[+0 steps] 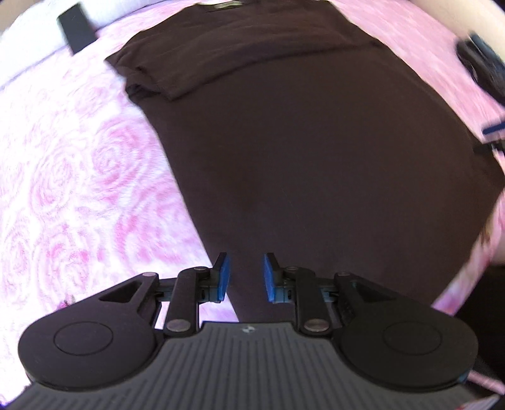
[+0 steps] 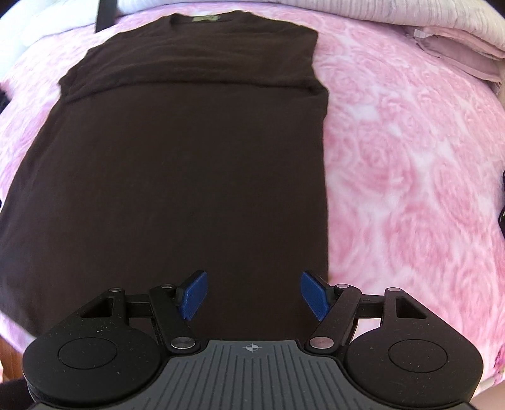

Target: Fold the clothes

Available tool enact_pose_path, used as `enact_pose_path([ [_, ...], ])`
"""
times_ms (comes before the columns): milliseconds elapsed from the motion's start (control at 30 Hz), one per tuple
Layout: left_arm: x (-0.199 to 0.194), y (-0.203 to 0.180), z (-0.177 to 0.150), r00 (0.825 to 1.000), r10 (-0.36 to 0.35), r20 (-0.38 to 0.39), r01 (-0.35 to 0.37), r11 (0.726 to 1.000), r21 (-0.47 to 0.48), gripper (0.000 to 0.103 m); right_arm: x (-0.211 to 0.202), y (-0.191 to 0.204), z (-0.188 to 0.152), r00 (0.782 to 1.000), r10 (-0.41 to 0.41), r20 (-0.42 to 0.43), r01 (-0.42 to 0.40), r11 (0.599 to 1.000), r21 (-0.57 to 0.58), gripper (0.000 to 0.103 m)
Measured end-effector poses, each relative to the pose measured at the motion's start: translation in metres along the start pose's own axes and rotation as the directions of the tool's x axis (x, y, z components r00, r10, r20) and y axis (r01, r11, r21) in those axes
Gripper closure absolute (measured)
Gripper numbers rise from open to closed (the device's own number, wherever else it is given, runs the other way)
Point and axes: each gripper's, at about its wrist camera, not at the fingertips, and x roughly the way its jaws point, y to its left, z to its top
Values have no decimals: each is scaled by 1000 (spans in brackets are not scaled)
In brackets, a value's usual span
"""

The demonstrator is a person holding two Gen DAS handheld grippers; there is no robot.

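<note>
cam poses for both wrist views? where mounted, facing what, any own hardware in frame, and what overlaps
Left wrist: on the left tongs, looking steeply down along its blue pads at the dark shirt's left edge and the pink rose blanket; pads narrowly apart, nothing between them; the other tongs shows blurred at the right edge.
Right wrist: on the right tongs, looking down the shirt's right side; pads wide apart, empty.
Shared: the same shirt, sleeves folded in, collar label at the far end, and the blanket.
</note>
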Motion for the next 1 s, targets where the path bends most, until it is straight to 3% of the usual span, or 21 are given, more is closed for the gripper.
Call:
enact_pose_path([
  [267, -21, -67, -34, 997, 70, 28, -73, 985, 157, 78, -21, 19, -32, 996, 79, 48, -70, 985, -159, 33],
  [400, -36, -98, -54, 993, 120, 15, -121, 984, 132, 78, -36, 11, -51, 987, 137, 86, -120, 977, -177, 33],
  [533, -57, -132, -62, 988, 154, 19, -155, 982, 111, 76, -61, -2, -66, 978, 160, 133, -139, 978, -153, 33],
  [667, -77, -154, -70, 984, 173, 26, -175, 982, 74, 75, -95, -5, -76, 972, 166, 166, -130, 970, -204, 33],
  [833, -84, -179, -83, 986, 169, 14, -169, 978, 124, 75, -146, -7, -78, 963, 163, 213, -108, 963, -245, 33],
  [1000, -68, -176, -93, 989, 150, 9, -150, 976, 160, 75, -160, 6, -83, 961, 171, 219, -105, 953, -286, 33],
])
